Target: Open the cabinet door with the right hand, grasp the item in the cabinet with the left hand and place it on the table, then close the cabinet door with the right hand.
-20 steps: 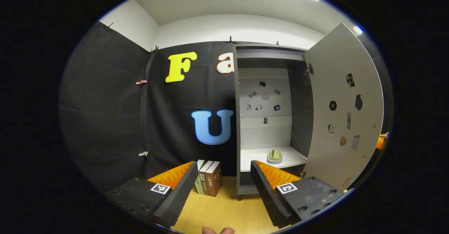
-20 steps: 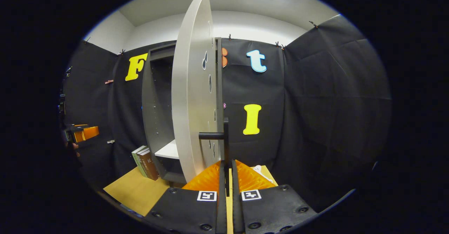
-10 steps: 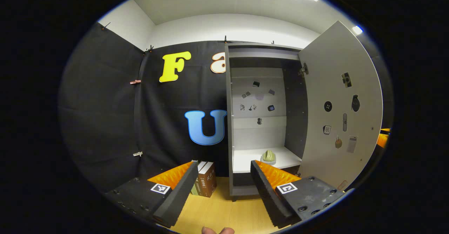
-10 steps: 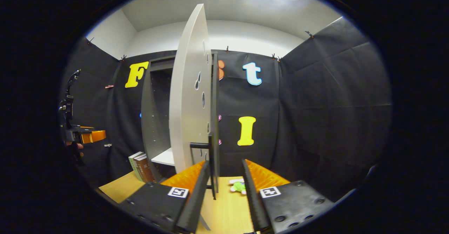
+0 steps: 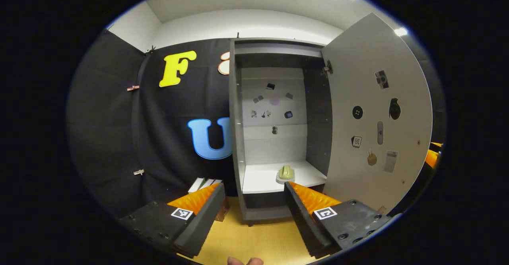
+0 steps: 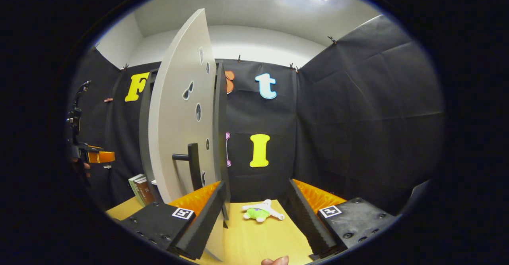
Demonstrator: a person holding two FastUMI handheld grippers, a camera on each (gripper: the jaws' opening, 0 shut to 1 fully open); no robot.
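Observation:
The grey cabinet point(image 5: 237, 138) stands with its door point(image 5: 373, 110) swung wide to the right. On its white shelf point(image 5: 258, 177) sits a small pale-green item point(image 5: 286, 172). My left gripper point(image 5: 254, 201) is open, in front of the shelf and short of the item. In the right gripper view the door point(image 6: 179, 114) is seen from outside, with its dark handle point(image 6: 193, 165) left of my right gripper point(image 6: 256, 201). That gripper is open and holds nothing, apart from the handle. The left gripper point(image 6: 93, 156) appears at far left.
Books point(image 5: 204, 185) stand on the wooden table point(image 5: 258, 241) left of the cabinet, and show as books point(image 6: 141, 187) in the right gripper view. A small green and white plush toy point(image 6: 260, 212) lies on the table point(image 6: 262, 241) ahead of my right gripper.
My right gripper let go of the door handle, opened wide and drew back to the right. My left gripper moved toward the cabinet opening, so the shelf and item now lie more centred.

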